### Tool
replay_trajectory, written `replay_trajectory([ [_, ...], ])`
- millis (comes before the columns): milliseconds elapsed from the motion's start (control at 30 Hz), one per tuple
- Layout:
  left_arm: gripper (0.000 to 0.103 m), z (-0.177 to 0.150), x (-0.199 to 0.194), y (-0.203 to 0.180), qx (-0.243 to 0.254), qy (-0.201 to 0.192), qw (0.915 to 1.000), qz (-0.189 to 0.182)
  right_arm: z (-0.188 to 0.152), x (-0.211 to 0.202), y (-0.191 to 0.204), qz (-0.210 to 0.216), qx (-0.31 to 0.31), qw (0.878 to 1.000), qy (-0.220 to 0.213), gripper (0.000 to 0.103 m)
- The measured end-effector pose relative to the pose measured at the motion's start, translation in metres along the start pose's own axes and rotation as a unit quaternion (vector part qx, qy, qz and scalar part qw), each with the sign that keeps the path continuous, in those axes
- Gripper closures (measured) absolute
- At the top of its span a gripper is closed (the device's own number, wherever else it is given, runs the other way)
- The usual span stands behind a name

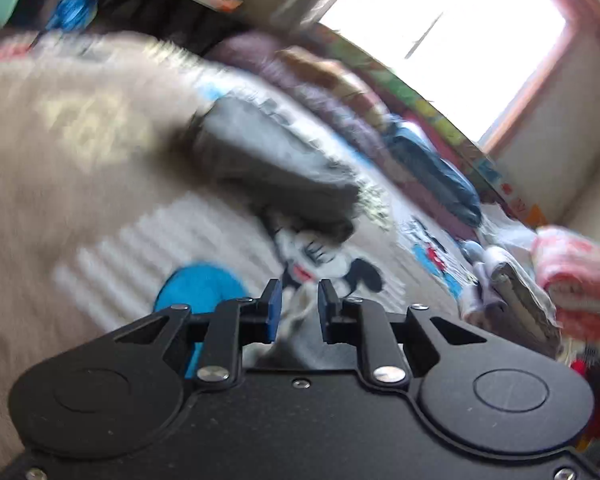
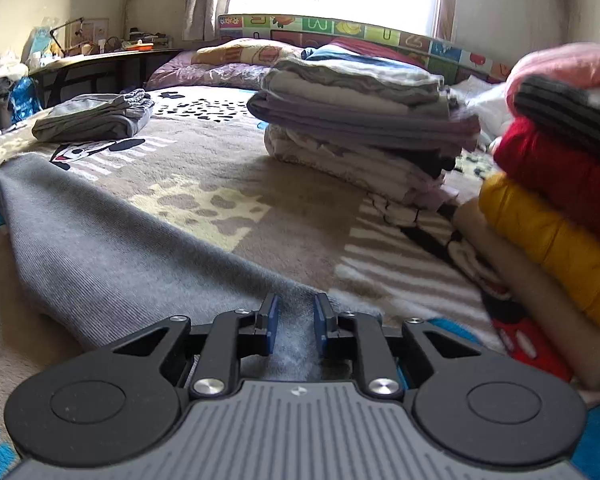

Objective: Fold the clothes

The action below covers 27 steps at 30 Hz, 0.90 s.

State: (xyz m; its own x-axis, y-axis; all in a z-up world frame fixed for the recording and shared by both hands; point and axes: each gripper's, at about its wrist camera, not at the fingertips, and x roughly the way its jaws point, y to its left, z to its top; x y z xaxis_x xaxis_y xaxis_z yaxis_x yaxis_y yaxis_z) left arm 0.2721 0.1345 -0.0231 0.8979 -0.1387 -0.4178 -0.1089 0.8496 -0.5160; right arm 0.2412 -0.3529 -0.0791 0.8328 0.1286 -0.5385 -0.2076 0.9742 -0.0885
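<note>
A long grey knit garment (image 2: 120, 248) lies flat on the cartoon-print bedspread (image 2: 300, 216), running from the far left to right under my right gripper (image 2: 296, 316). Its blue pads stand narrowly apart with the garment's fuzzy near edge bunched between them. The left wrist view is motion-blurred. There my left gripper (image 1: 299, 304) hovers over the bedspread (image 1: 60, 200), and a fold of grey cloth (image 1: 296, 332) rises between its close-set pads. A folded grey piece (image 1: 276, 160) lies ahead of it, and the same folded grey piece (image 2: 92, 120) shows at the far left of the right wrist view.
A stack of folded grey and lilac clothes (image 2: 360, 120) sits mid-bed. A taller pile with yellow, red and pink items (image 2: 552, 220) crowds the right side. Pillows and a colourful play mat (image 2: 340, 30) line the headboard under the window. A cluttered desk (image 2: 100, 54) stands at the left.
</note>
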Motion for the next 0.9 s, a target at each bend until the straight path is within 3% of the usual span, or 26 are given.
replay_trajectory([
  [100, 0.087, -0.008, 0.015, -0.023, 0.078, 0.02, 0.9966, -0.02, 0.011, -0.013, 0.019, -0.007, -0.034, 0.999, -0.019, 0.081],
  [200, 0.087, -0.019, 0.036, -0.043, 0.159, 0.035, 0.9863, -0.029, 0.018, -0.021, 0.043, 0.026, -0.053, 0.997, -0.04, 0.081],
  [233, 0.086, -0.022, 0.043, -0.046, 0.179, 0.042, 0.9827, -0.026, 0.019, -0.021, 0.05, 0.044, -0.055, 0.997, -0.042, 0.081],
  [300, 0.08, -0.031, 0.063, -0.04, 0.199, 0.107, 0.9741, 0.003, 0.017, -0.015, 0.065, 0.076, -0.065, 0.994, -0.038, 0.079],
  [400, 0.077, -0.042, 0.069, -0.029, 0.224, 0.131, 0.9654, 0.027, 0.007, 0.003, 0.077, 0.091, -0.088, 0.992, -0.002, 0.074],
  [533, 0.077, -0.033, 0.054, -0.035, 0.218, 0.094, 0.9712, 0.022, 0.008, 0.008, 0.059, 0.105, -0.044, 0.993, 0.01, 0.072],
  [567, 0.077, -0.033, 0.05, -0.037, 0.215, 0.087, 0.9726, 0.012, 0.009, 0.003, 0.058, 0.097, -0.047, 0.994, -0.007, 0.071],
  [600, 0.077, -0.034, 0.05, -0.042, 0.219, 0.087, 0.9718, 0.002, 0.011, -0.003, 0.056, 0.101, -0.047, 0.993, -0.026, 0.071],
  [667, 0.071, -0.039, 0.052, -0.051, 0.227, 0.089, 0.9697, -0.017, 0.013, -0.002, 0.054, 0.106, -0.031, 0.994, -0.02, 0.069],
  [767, 0.062, -0.054, 0.067, -0.051, 0.255, 0.126, 0.9585, 0.02, 0.011, -0.001, 0.055, 0.103, -0.034, 0.994, -0.017, 0.066],
  [900, 0.065, -0.031, 0.036, -0.044, 0.19, 0.064, 0.9798, 0.006, 0.007, 0.0, 0.056, 0.099, -0.039, 0.994, -0.014, 0.066],
])
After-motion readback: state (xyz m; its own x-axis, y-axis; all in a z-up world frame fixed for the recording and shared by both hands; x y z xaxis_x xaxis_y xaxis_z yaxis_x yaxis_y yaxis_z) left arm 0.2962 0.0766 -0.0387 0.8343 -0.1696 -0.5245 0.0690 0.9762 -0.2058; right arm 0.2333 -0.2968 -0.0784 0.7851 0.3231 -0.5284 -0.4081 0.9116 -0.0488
